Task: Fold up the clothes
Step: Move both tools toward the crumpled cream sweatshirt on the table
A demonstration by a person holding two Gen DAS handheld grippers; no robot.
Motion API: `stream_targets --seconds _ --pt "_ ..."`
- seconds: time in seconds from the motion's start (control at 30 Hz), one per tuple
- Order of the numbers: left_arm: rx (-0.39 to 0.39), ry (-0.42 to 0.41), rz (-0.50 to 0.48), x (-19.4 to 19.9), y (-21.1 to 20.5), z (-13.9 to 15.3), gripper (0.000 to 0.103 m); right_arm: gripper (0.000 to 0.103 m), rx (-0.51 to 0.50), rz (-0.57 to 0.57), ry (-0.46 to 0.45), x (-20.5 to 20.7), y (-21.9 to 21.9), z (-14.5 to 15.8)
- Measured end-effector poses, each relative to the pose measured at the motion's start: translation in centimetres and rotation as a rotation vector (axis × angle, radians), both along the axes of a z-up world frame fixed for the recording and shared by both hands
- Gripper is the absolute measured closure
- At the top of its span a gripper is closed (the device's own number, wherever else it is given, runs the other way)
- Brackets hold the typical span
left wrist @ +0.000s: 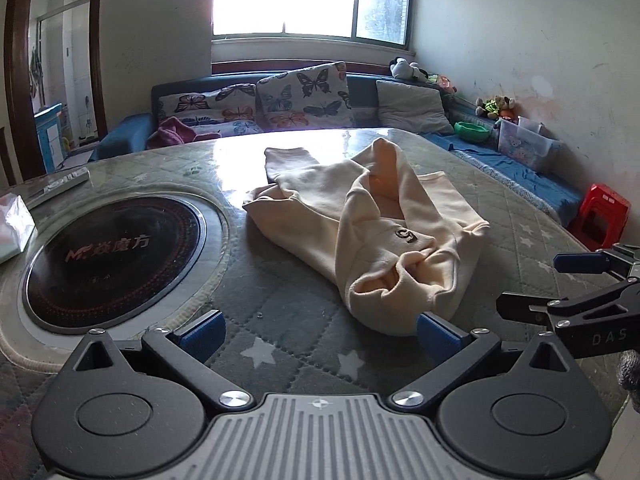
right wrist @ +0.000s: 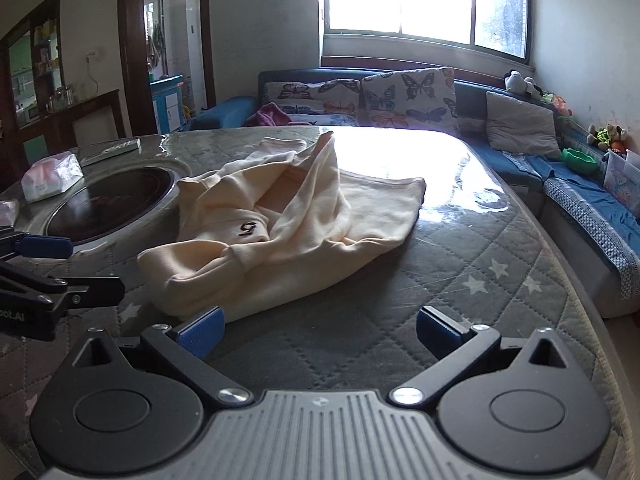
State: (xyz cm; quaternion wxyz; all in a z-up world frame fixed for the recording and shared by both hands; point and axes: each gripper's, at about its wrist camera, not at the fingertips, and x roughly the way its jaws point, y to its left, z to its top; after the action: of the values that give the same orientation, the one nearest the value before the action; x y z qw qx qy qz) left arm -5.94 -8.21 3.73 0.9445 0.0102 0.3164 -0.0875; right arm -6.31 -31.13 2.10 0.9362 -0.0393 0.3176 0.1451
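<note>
- While both grippers hung low over the table, nothing sat between their blue pads.
- At far left in the left wrist view lay a tissue pack, with a remote just behind it.
- Right of these, a round black hob was set into the tabletop.
- The left gripper had its jaws spread wide and held nothing; its right pad was just beside the near edge of the garment, and contact could not be told.
- The cream garment lay crumpled on the quilted cover near the table's middle, right of the hob, a dark "5" on its upper fold.
- The right gripper was likewise wide open and empty, its left pad just beside the garment's near edge.
- Behind the table ran a blue sofa with butterfly cushions.
- At far right stood a red stool.
</note>
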Motion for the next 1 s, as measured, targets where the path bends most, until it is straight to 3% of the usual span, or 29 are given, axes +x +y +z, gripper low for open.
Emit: stream_targets --seconds 1.0 --pt "0.078 0.001 0.018 -0.5 -1.7 1.3 0.0 0.001 0.009 0.01 -0.007 -1.8 0.7 0.6"
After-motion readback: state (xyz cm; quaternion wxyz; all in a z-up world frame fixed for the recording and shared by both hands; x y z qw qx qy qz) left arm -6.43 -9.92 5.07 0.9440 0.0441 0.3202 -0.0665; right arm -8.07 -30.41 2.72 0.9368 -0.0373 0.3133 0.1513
